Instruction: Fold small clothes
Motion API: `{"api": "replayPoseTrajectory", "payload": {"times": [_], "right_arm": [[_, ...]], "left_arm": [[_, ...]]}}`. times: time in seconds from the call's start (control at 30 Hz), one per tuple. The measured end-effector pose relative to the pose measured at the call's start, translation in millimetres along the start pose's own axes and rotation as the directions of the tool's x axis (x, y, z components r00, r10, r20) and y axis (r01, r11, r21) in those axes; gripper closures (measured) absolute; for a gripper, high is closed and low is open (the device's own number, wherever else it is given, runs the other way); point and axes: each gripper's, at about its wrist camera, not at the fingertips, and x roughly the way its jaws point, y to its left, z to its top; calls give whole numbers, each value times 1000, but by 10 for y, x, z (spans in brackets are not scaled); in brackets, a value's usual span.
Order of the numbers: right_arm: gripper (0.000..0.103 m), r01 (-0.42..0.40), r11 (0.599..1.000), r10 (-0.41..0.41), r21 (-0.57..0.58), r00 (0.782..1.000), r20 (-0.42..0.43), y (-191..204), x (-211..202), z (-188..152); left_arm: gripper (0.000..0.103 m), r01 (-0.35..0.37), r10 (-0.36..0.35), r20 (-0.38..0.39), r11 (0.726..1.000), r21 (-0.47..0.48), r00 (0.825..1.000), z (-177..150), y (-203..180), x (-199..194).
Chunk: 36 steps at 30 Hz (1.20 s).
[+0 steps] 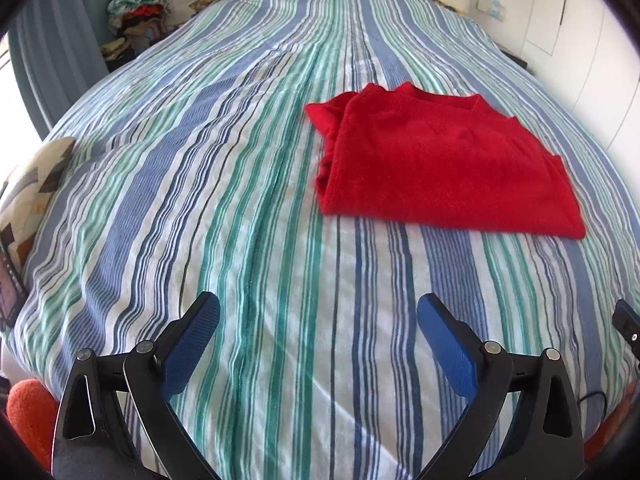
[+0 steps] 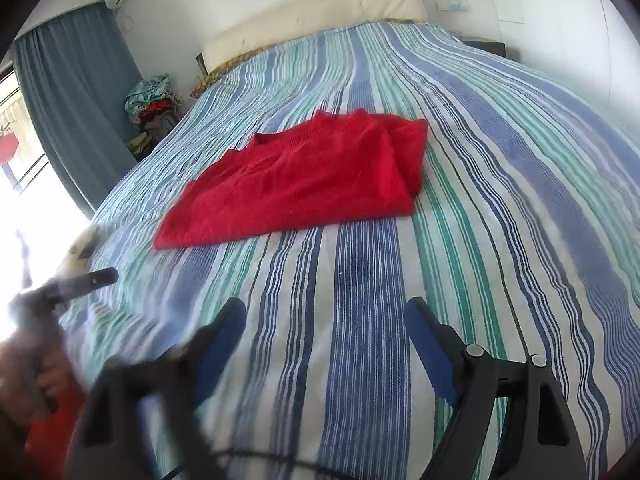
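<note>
A red knitted sweater (image 1: 440, 160) lies folded on the striped bedspread (image 1: 240, 200), with one sleeve tucked along its left side. It also shows in the right wrist view (image 2: 304, 180). My left gripper (image 1: 318, 320) is open and empty, held above the bedspread near the bed's front edge, short of the sweater and to its left. My right gripper (image 2: 326, 320) is open and empty, also above the bedspread in front of the sweater. The left gripper's tool shows blurred at the left of the right wrist view (image 2: 80, 280).
A patterned cushion (image 1: 32, 184) lies at the bed's left edge. A pile of clothes (image 1: 140, 12) sits beside the bed near a blue curtain (image 2: 76, 92). A cream headboard (image 2: 320, 16) and white cupboards (image 1: 580, 60) border the bed.
</note>
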Motion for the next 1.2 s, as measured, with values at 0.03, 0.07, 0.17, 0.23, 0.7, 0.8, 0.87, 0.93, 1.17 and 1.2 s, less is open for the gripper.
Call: {"api": "replayPoseTrajectory", "payload": {"times": [0.03, 0.07, 0.17, 0.23, 0.7, 0.8, 0.87, 0.93, 1.17, 1.2], "right_arm": [[22, -1, 1000, 1, 5, 1000, -7, -10, 19, -9], [22, -1, 1000, 1, 10, 1000, -16, -19, 37, -22], [22, 16, 1000, -16, 11, 999, -36, -37, 85, -57], [22, 40, 999, -40, -1, 998, -45, -44, 118, -74], [13, 115, 993, -119, -34, 980, -159, -143, 566, -274], [13, 117, 992, -122, -39, 980, -155, -147, 576, -292], [12, 114, 993, -118, -34, 981, -153, -159, 574, -298], [11, 118, 992, -123, -40, 981, -151, -149, 577, -306], [7, 134, 988, -145, -81, 978, -151, -73, 609, -320], [7, 133, 988, -144, -80, 978, -150, -75, 608, -322]], "left_arm": [[4, -8, 8, -6, 1000, -6, 1000, -18, 38, 53], [4, -11, 11, -9, 1000, -15, 1000, -37, 81, 99], [4, -24, 24, 0, 999, -31, 1000, -123, 200, 217], [4, -42, 42, 0, 999, -19, 999, -206, 254, 328], [0, -38, 36, 60, 999, 34, 998, -499, 320, 626], [0, -40, 38, 60, 999, 34, 997, -501, 322, 631], [0, -42, 40, 59, 999, 34, 997, -506, 308, 633], [0, -43, 41, 58, 999, 34, 997, -507, 311, 633], [0, -46, 43, 64, 998, 34, 997, -519, 307, 628], [0, -46, 44, 66, 998, 33, 997, -524, 308, 625]]}}
